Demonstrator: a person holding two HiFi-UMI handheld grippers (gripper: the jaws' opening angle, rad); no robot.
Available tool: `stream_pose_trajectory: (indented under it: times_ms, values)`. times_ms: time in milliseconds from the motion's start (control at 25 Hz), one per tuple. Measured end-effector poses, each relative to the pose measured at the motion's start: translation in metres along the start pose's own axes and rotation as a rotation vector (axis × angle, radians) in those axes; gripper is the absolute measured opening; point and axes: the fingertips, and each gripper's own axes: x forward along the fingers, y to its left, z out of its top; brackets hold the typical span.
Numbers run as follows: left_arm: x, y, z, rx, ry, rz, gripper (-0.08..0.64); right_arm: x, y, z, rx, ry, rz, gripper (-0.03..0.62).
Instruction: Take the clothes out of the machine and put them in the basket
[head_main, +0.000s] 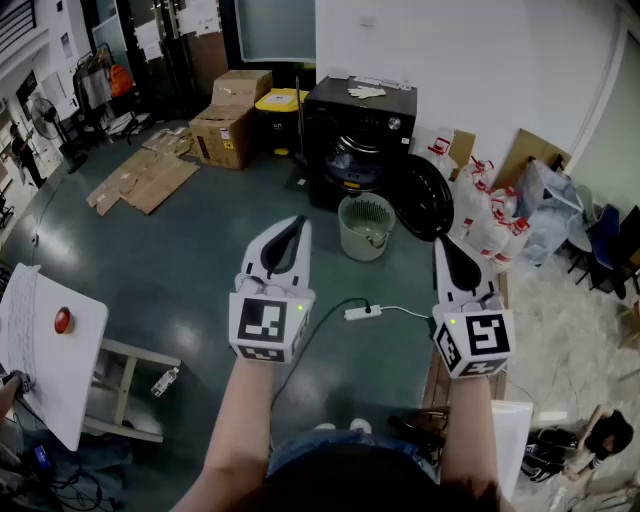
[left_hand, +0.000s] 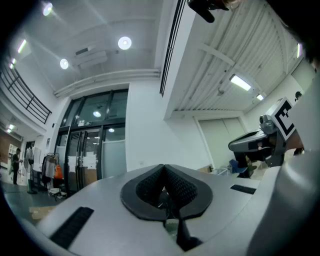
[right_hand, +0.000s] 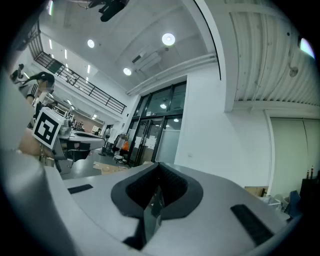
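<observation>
"Beyond both your hand-held grippers, well apart from them across the floor, stands the machine (head_main: 375, 115) with its door (head_main: 422, 195) swung open to the right. What looks like a bundle of clothes (head_main: 350, 160) shows in the drum mouth."

"And the basket (head_main: 360, 245)?"

"Just in front of the machine, nearer you, below the open door's edge. It looks empty from where you stand, so I'd judge the job hasn't started."

"What have I got in hand?"

"Nothing. Your left hand-held gripper (head_main: 297, 226) has its jaws pressed together on air, and your right hand-held gripper (head_main: 443, 246) is the same, pads meeting with nothing between them. You'll need to spread them before reaching in."

"How will the clothes handle?"

"Soft and limp, I'd expect, light if dry and heavier if damp. They'll drape and trail, and may tangle with each other. Pinch a thick fold or bunched part near the front of the drum, not a thin edge that could slip from the pads. Lift clear of the drum lip so nothing snags."
</observation>
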Motion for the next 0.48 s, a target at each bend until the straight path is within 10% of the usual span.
stream_pose_trajectory:
  times_ms: [400,440,480]
  values:
    - [-0.013,0.031,0.002,0.046,0.014,-0.038,0.003,0.014,0.042,0.013,-0.072,-0.003,0.044,-0.006]
    - [-0.012,0.033,0.000,0.036,0.023,-0.041,0.033,0.017,0.047,0.014,-0.053,-0.005,0.063,0.027]
    - [-0.009,0.034,-0.003,0.020,0.037,-0.051,0.250,0.019,0.052,0.015,-0.032,-0.002,0.093,0.254]
